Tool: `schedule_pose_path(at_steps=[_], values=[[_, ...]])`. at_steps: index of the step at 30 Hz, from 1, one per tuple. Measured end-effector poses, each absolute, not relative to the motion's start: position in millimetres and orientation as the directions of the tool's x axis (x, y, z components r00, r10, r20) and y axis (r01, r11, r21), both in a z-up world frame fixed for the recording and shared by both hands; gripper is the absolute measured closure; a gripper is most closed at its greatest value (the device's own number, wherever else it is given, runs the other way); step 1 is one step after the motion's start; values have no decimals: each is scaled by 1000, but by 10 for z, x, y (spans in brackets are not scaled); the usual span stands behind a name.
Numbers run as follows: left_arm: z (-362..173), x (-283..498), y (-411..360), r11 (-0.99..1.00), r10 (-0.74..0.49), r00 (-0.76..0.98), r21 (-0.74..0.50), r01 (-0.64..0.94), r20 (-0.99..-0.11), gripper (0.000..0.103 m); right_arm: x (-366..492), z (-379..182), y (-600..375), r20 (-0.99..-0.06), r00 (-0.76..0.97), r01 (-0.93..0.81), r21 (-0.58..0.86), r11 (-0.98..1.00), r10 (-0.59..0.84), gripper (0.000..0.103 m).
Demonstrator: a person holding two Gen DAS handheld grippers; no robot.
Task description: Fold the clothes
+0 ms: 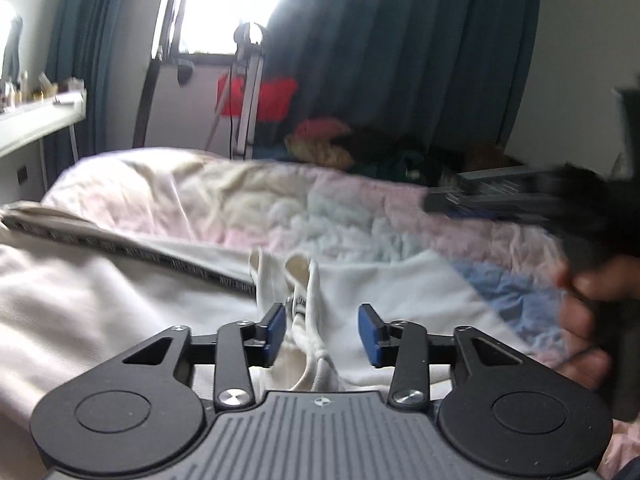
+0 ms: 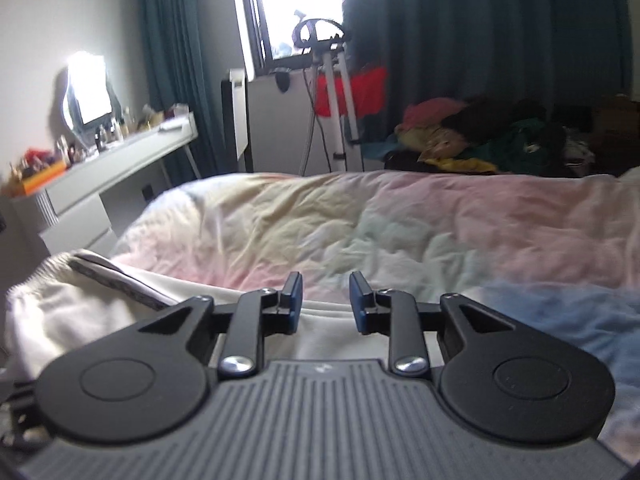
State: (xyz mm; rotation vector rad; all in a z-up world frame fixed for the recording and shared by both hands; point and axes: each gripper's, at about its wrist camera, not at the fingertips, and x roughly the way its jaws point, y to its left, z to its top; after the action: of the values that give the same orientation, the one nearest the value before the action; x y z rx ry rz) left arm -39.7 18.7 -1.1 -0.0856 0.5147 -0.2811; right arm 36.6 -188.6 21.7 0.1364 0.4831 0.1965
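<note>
A cream-white garment with a dark printed band lies spread on the bed. Its bunched drawstring part stands up between the blue pads of my left gripper, whose jaws are open around it. The right gripper and the hand that holds it show blurred at the right of the left wrist view. In the right wrist view my right gripper is open and empty, just above the garment near its edge.
The pastel quilt covers the bed. A heap of coloured clothes lies at the far side. A white desk with clutter stands at the left, and a tripod stand is by the window and dark curtains.
</note>
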Motion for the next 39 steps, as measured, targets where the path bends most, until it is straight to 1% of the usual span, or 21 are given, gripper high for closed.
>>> schedule_pose_path(at_steps=[6,7,8,9,10,12,13,14,15,16,19,22,26,31,33,37,39], values=[[200,-670,90,959,-282,851,-122,254,-443,37,-146,213,-2090,-427,881,-114,227,967,204,74],[219,-705,68,959,-282,851,-124,253,-444,32,-232,212,-2124,-423,883,-107,236,966,201,74],[229,-730,50,958,-287,850,-130,256,-442,26,-317,212,-2159,-420,886,-100,244,965,198,71],[232,-768,36,959,-284,853,-130,253,-438,23,-403,211,-2193,-417,888,-93,253,963,195,59],[235,-807,23,960,-281,856,-130,249,-434,21,-488,210,-2227,-413,890,-86,261,961,192,50],[235,-874,-15,967,-253,872,-109,228,-419,16,-659,209,-2295,-407,894,-73,278,958,187,44],[235,-907,-32,971,-238,879,-98,217,-414,11,-744,208,-2329,-404,896,-66,287,956,184,37],[235,-940,-48,975,-224,885,-87,206,-408,6,-830,208,-2363,-401,898,-60,295,953,180,33],[235,-972,-65,978,-209,891,-76,195,-402,3,-850,193,-2373,-402,898,-60,297,953,182,23],[235,-1005,-82,981,-194,897,-66,184,-397,0,-862,179,-2374,-395,901,-61,294,954,179,21],[214,-946,-88,983,-182,900,-68,169,-397,0,-882,153,-2329,-375,911,-85,237,968,172,21],[150,-840,-77,986,-166,899,-63,154,-405,0,-867,115,-2271,-376,911,-98,199,975,169,21],[48,-708,-51,987,-158,880,-78,137,-449,0,-795,49,-2252,-394,905,-88,197,976,161,21],[-14,-609,29,985,-164,855,-128,116,-493,0,-781,5,-2224,-416,895,-84,193,978,159,21],[-32,-577,96,985,-152,846,-148,88,-511,0,-787,-1,-2219,-420,893,-83,194,977,159,21],[-68,-546,314,972,-95,841,-232,-38,-533,0,-805,-7,-2199,-420,895,-80,180,980,150,21],[-81,-528,399,965,-77,833,-251,-76,-548,0,-810,-15,-2189,-423,894,-80,174,982,148,21]])
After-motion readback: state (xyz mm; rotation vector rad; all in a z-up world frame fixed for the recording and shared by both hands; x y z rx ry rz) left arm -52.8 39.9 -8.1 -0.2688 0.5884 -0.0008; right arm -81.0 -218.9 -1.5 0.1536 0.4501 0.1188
